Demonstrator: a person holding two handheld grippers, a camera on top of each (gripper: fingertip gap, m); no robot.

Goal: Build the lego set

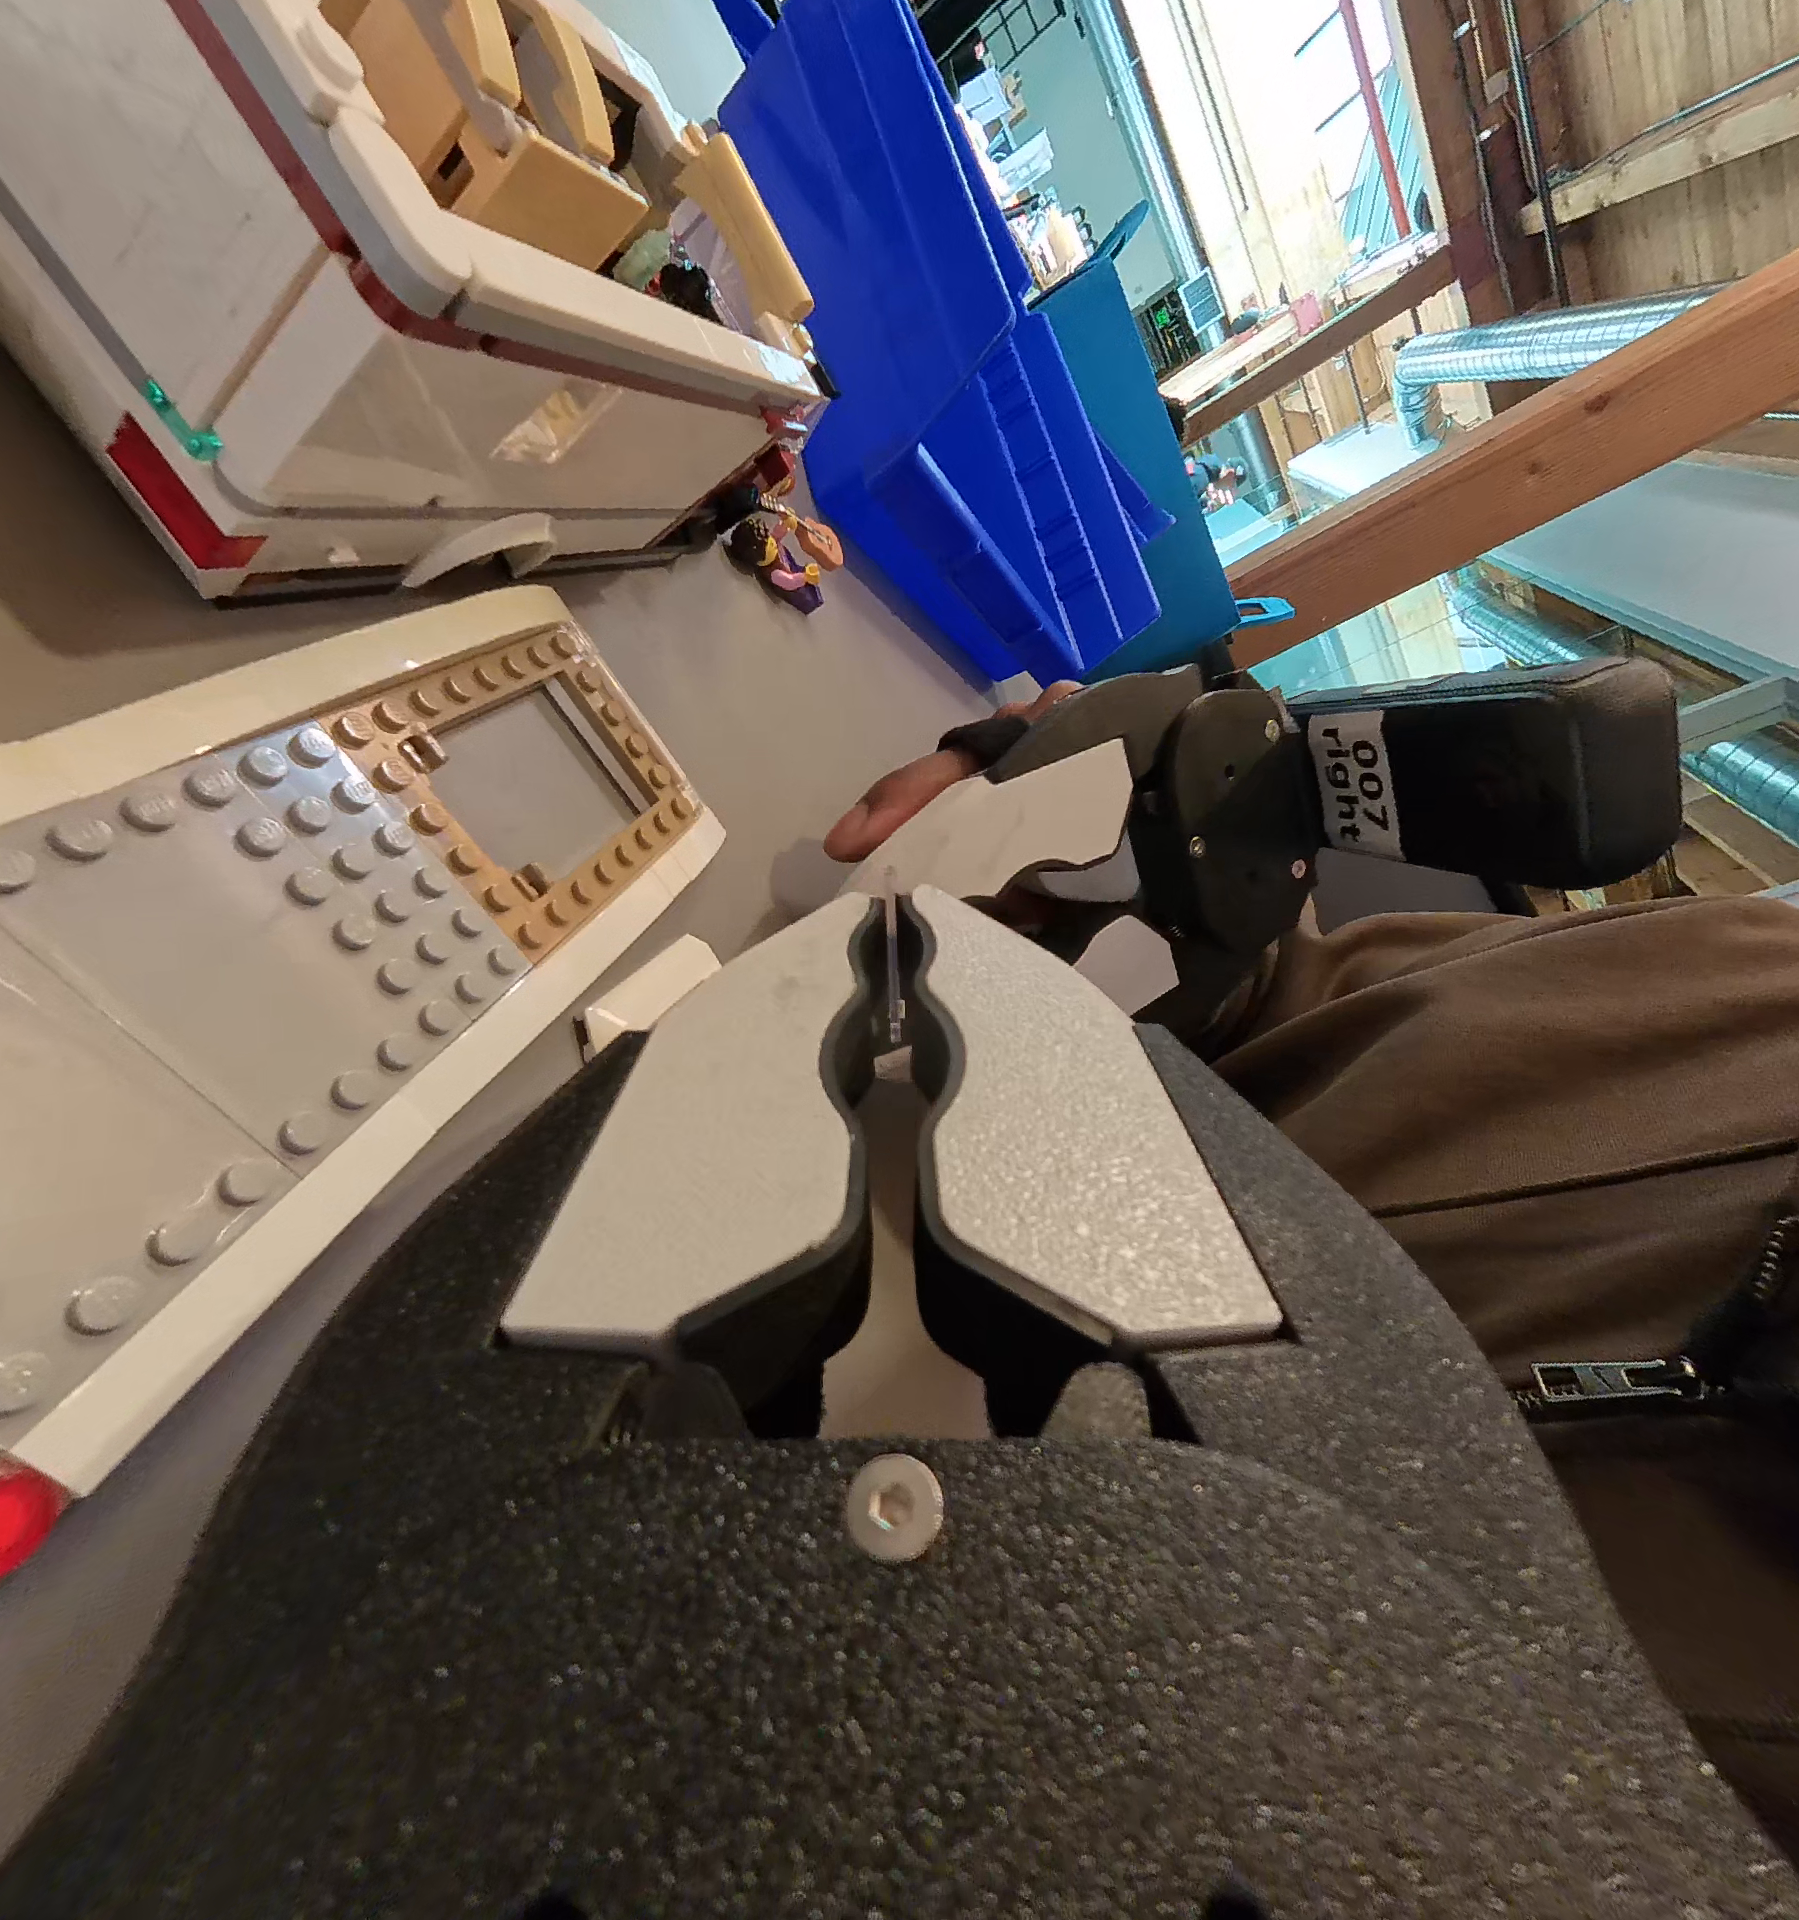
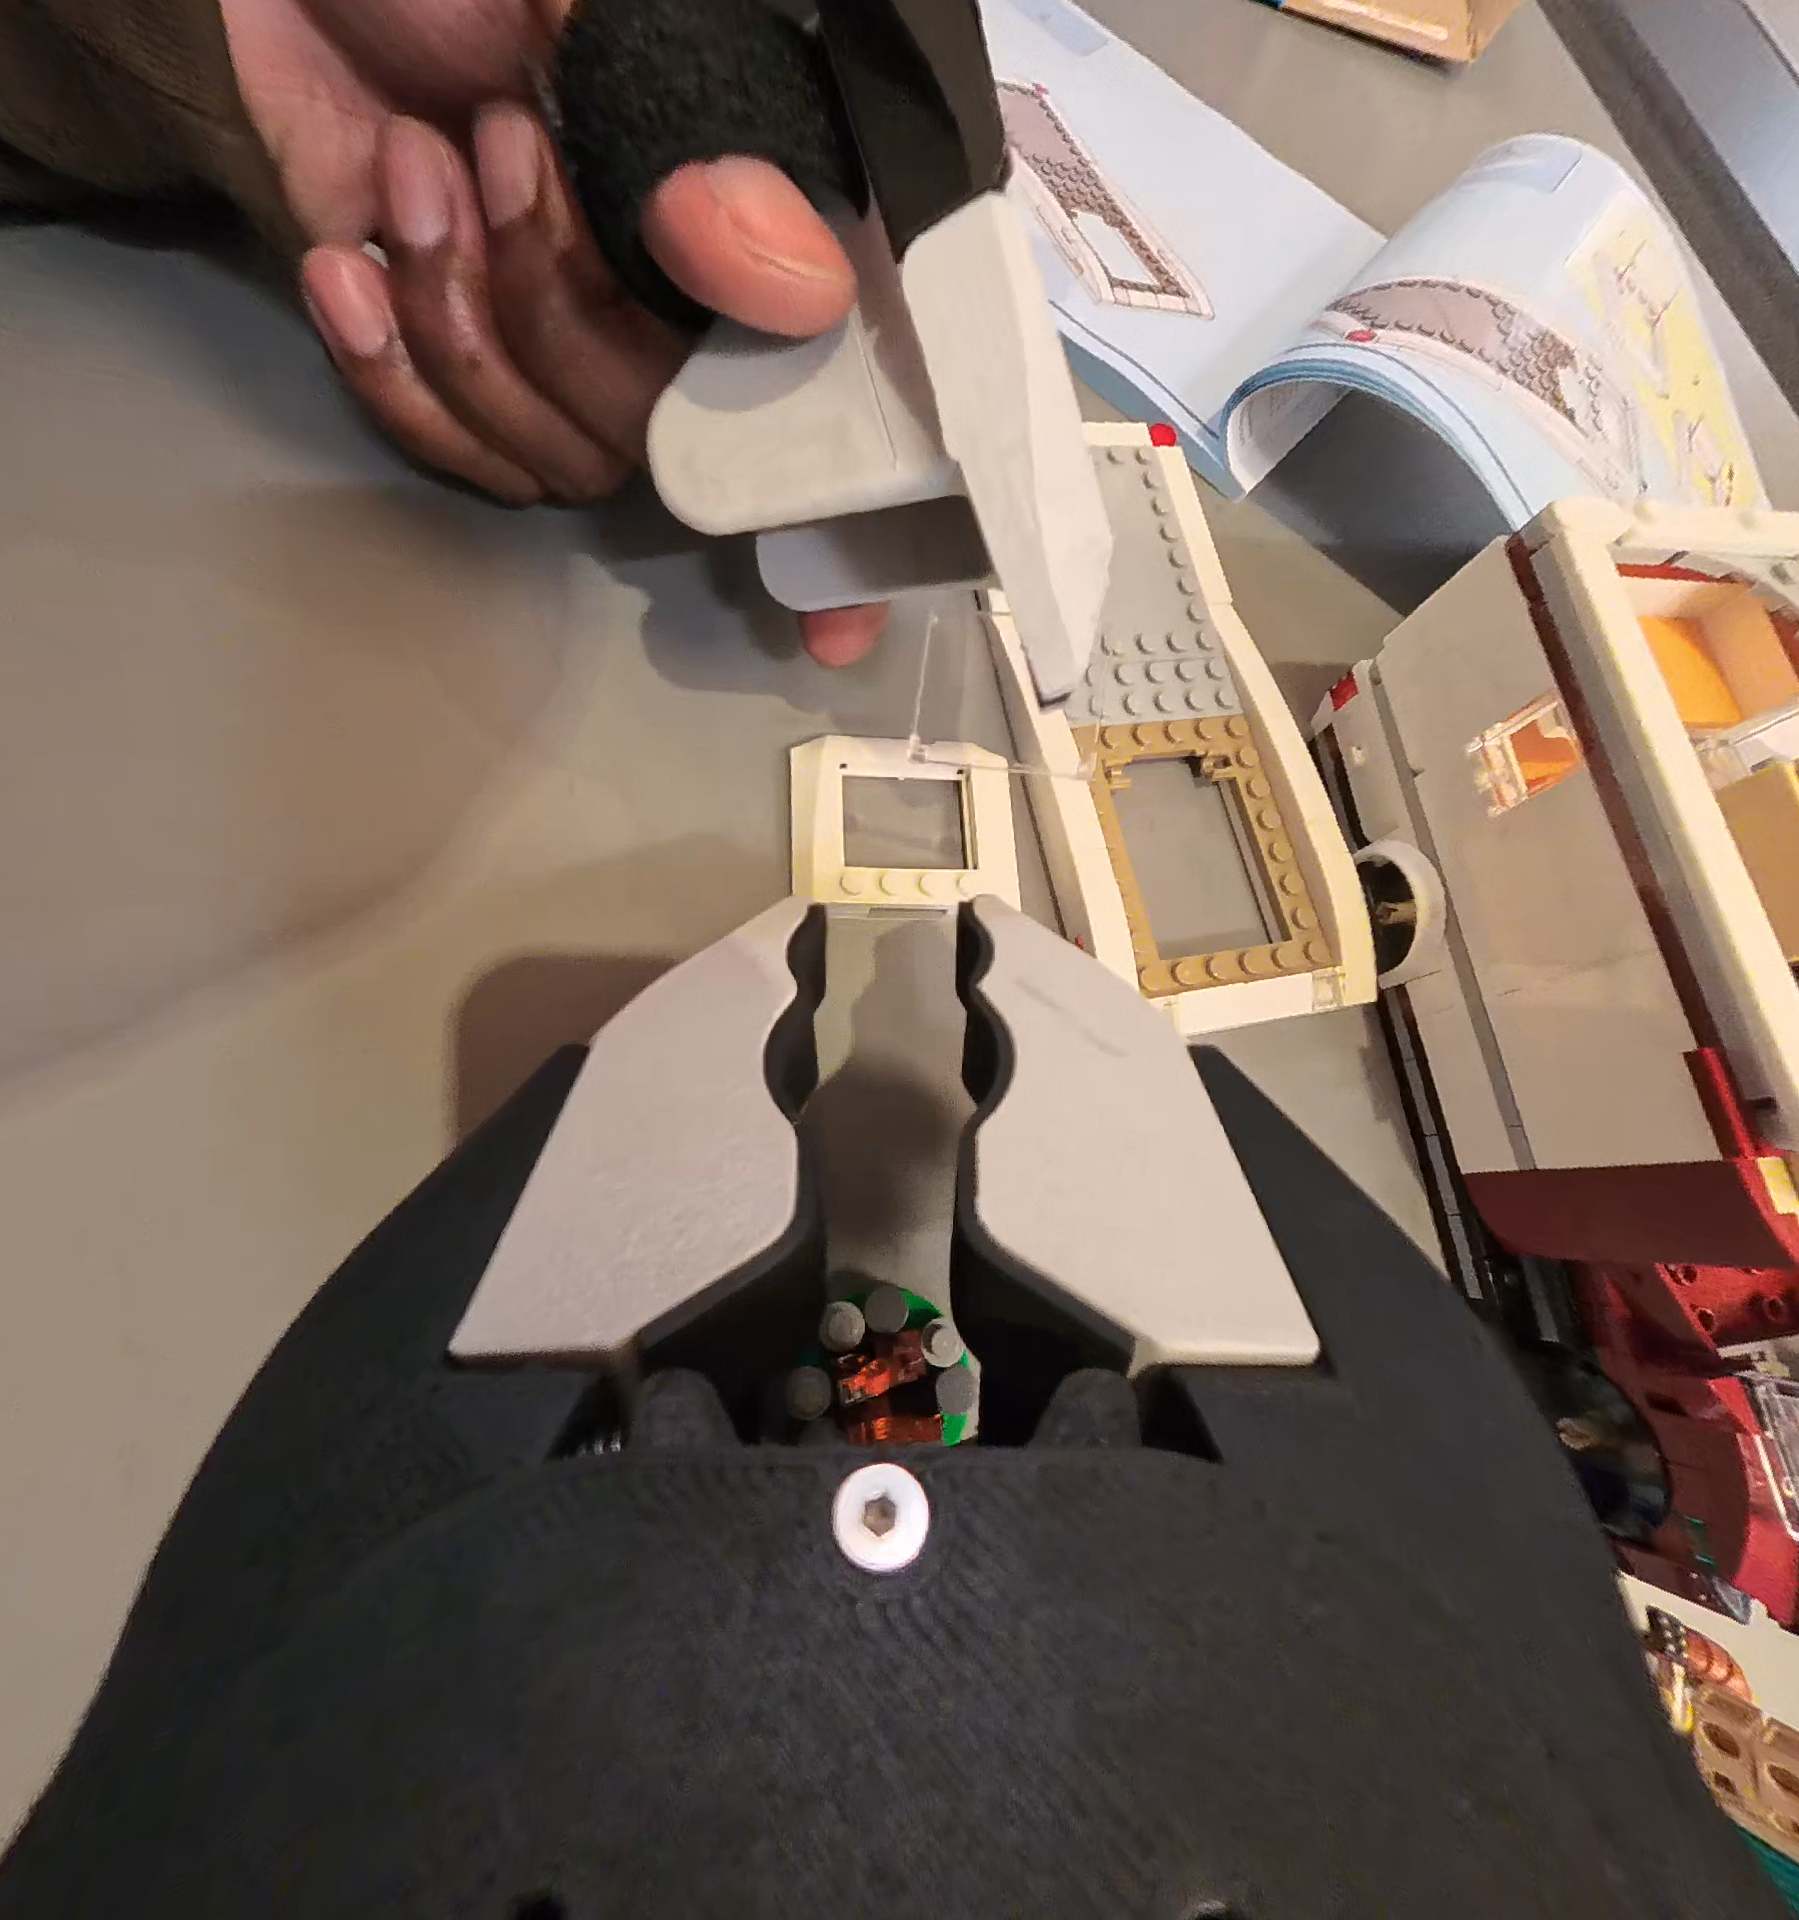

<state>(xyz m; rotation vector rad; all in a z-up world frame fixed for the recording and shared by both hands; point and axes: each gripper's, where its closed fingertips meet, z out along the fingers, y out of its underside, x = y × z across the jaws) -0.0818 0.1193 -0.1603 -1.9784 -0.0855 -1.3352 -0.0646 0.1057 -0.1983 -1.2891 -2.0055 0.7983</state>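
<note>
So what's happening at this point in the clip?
A person holds a two-finger gripper in each hand over a grey table with toy-brick parts. The left gripper is shut on a thin clear pane, held edge-on. The right gripper is closed on the near edge of a small white window frame lying on the table. Beside it lie a roof section with a tan-edged opening, a partly built white and dark red vehicle and an open instruction booklet.
</note>
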